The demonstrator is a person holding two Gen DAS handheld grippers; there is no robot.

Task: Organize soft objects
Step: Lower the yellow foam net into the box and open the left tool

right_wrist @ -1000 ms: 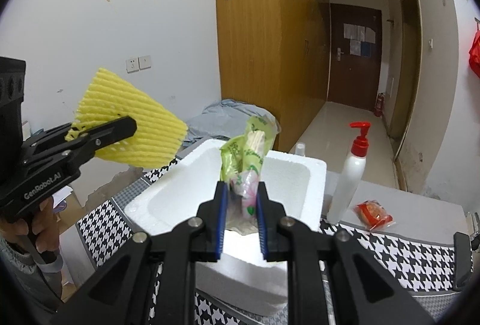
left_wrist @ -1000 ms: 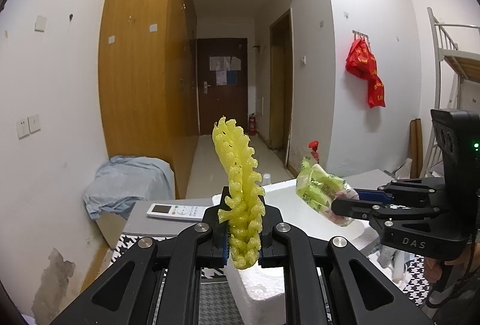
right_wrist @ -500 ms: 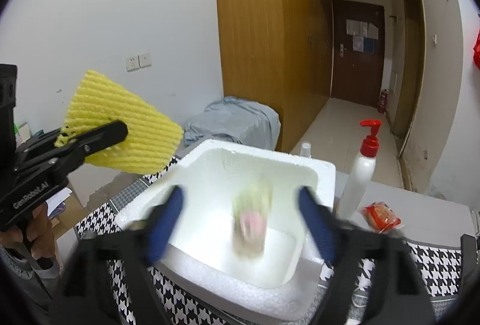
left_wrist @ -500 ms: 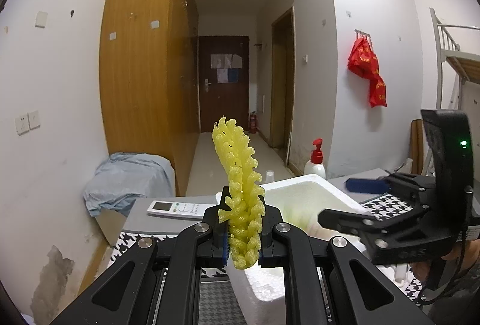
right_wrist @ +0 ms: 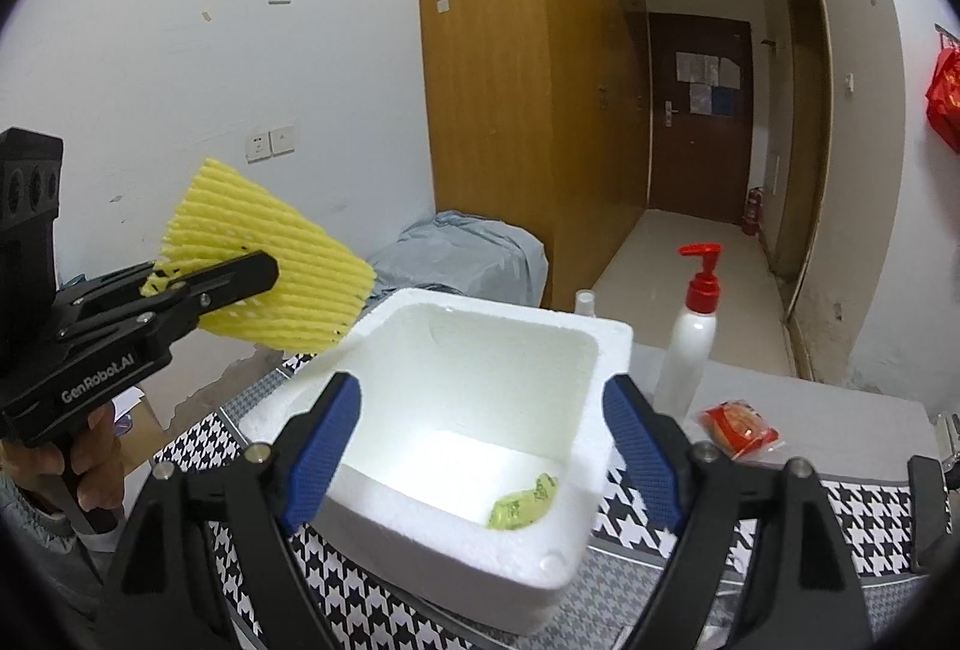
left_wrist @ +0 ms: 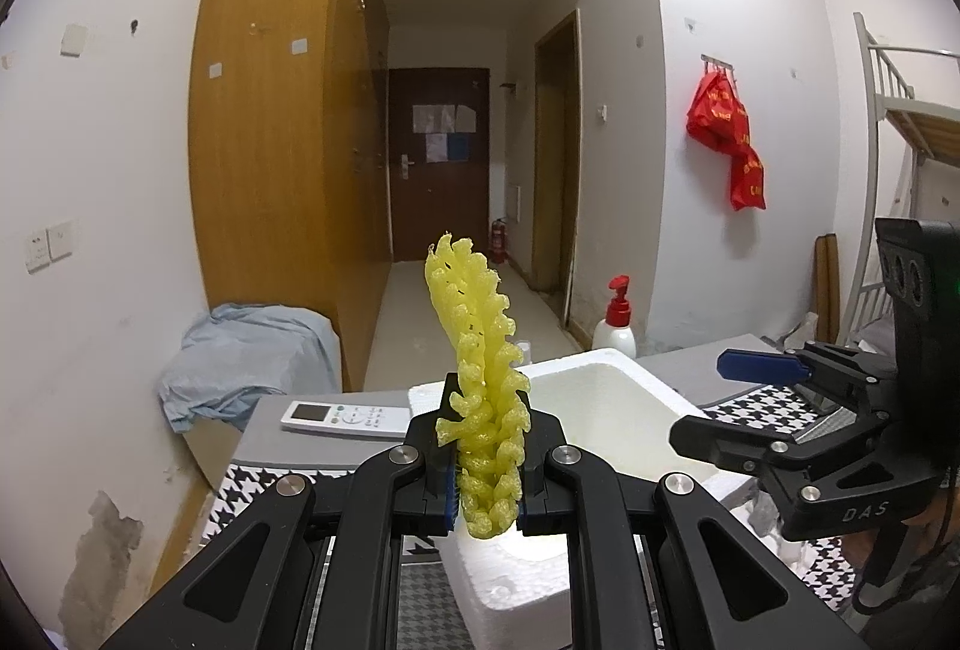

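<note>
A white pump bottle (right_wrist: pixel 690 338) with a red top stands at right of centre in the right wrist view, on the grey surface (right_wrist: pixel 840 398). A red snack packet (right_wrist: pixel 739 425) lies lower right of it, near a houndstooth cloth (right_wrist: pixel 864 506). In the left wrist view a white remote control (left_wrist: pixel 345 417) lies left of centre. A pale blue cloth heap (left_wrist: pixel 252 356) sits at left below the wooden wardrobe (left_wrist: pixel 282 140). Red bags (left_wrist: pixel 729 140) hang at upper right, and a dark door (left_wrist: pixel 441 170) closes the corridor.
</note>
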